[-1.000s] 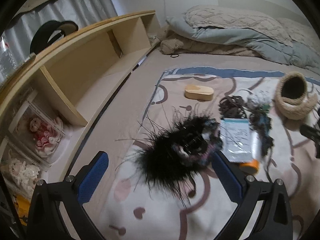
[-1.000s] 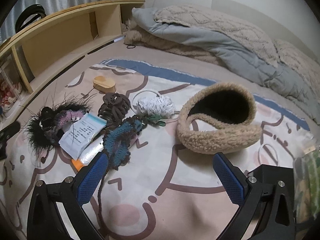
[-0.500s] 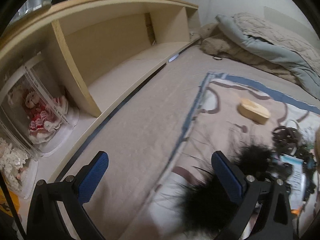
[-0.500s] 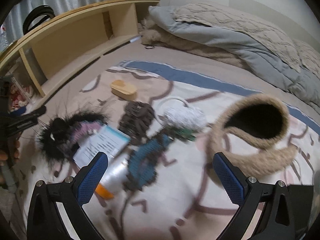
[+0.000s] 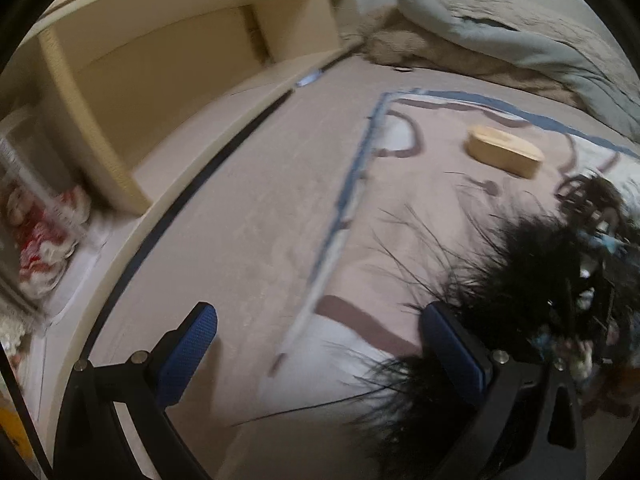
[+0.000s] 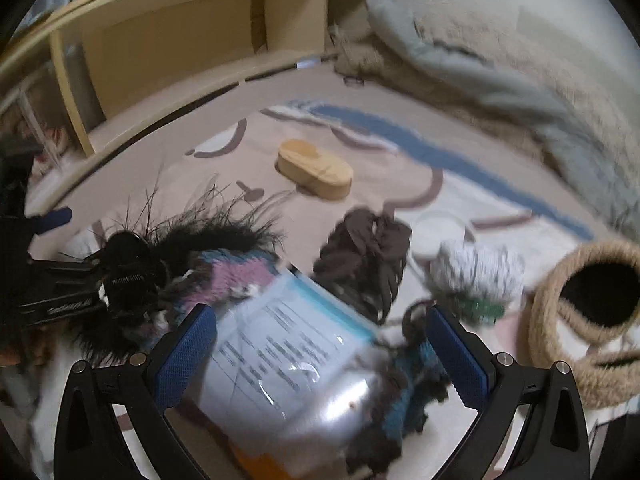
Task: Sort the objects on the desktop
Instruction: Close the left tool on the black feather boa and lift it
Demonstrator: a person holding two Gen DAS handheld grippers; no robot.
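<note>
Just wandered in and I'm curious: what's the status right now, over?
Both grippers open, holding nothing. Right gripper over clear plastic packet. Left gripper beside black feathery hair clip. Knitted scrunchies crowd the packet.

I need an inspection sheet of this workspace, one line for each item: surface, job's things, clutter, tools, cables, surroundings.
Surface: patterned blanket spread on a bed; flat.
Job's things: black feathery hair clip, plastic packet, brown claw clip, white scrunchie, teal knitted piece, fuzzy beige earmuffs, wooden box, lying close together; the box apart.
Clutter: small hair tie near the bedding.
Tools: left tool open, beside the feathery clip; right tool open over the packet.
Cables: nothing seen.
Surroundings: wooden shelf, folded duvet, boxed dolls.
</note>
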